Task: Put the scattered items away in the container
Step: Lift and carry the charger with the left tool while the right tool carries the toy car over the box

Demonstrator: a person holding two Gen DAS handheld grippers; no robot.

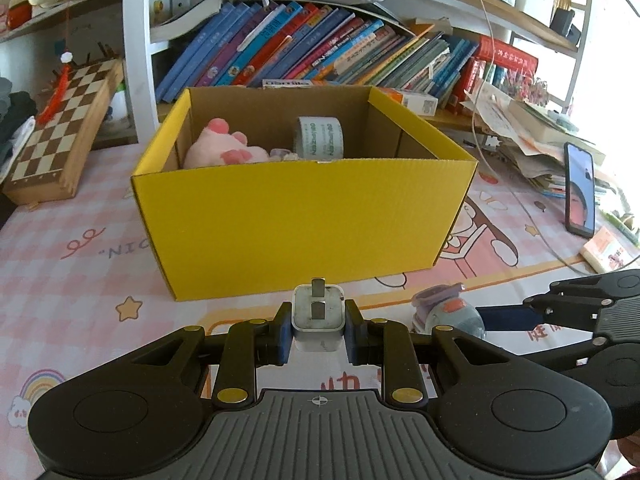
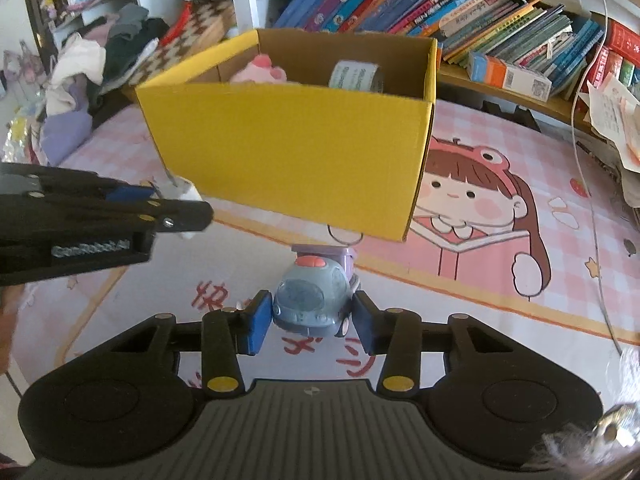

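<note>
A yellow cardboard box stands open on the pink cartoon mat; it also shows in the right wrist view. Inside lie a pink plush toy and a tape roll. My left gripper is shut on a white plug charger, prongs up, just before the box's front wall. My right gripper has its blue pads around a grey-blue toy car that sits on the mat in front of the box; the left pad touches, the right shows a small gap.
A chessboard box leans at the left. A shelf of books runs behind the box. A phone stands at the right beside piled papers and a cable. Clothes are heaped at the far left.
</note>
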